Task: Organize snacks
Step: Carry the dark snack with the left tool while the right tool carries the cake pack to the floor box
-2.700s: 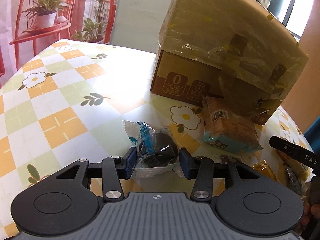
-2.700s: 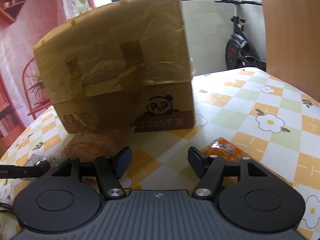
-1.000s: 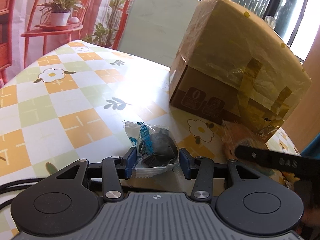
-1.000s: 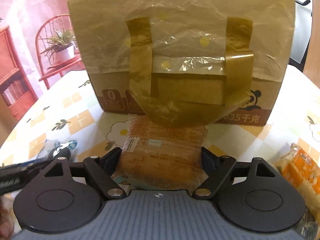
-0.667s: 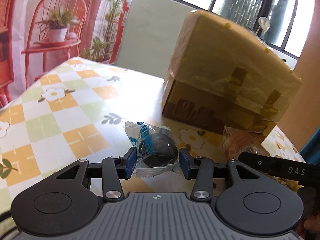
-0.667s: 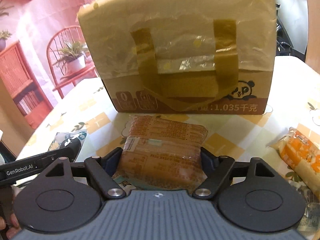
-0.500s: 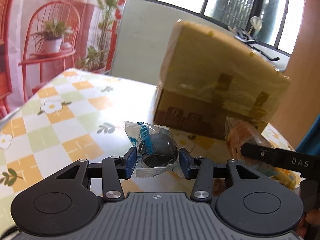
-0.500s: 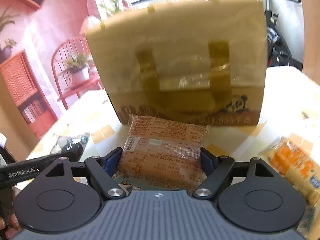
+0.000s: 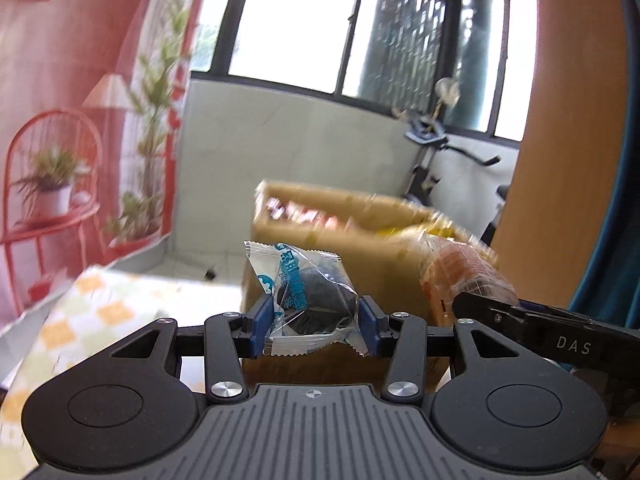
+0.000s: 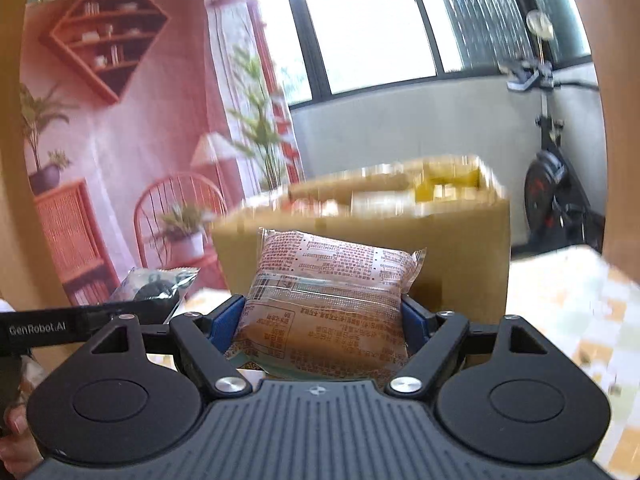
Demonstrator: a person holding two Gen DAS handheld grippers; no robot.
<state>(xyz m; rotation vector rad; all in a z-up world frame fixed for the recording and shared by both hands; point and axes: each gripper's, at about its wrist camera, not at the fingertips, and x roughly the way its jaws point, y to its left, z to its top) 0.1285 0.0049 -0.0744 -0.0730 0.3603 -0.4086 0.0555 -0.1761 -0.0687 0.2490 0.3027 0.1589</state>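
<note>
The left gripper pinches a small dark snack packet and the right gripper a bread pack; either might catch the cardboard box rim and slip.

**Obscured and blurred regions**

Cardboard box motion-blurred in both views; contents at its open top unreadable. Tablecloth smeared, cut by right edge. Print on orange snack pack too small to read. Fingertips cropped at left edge.
</note>
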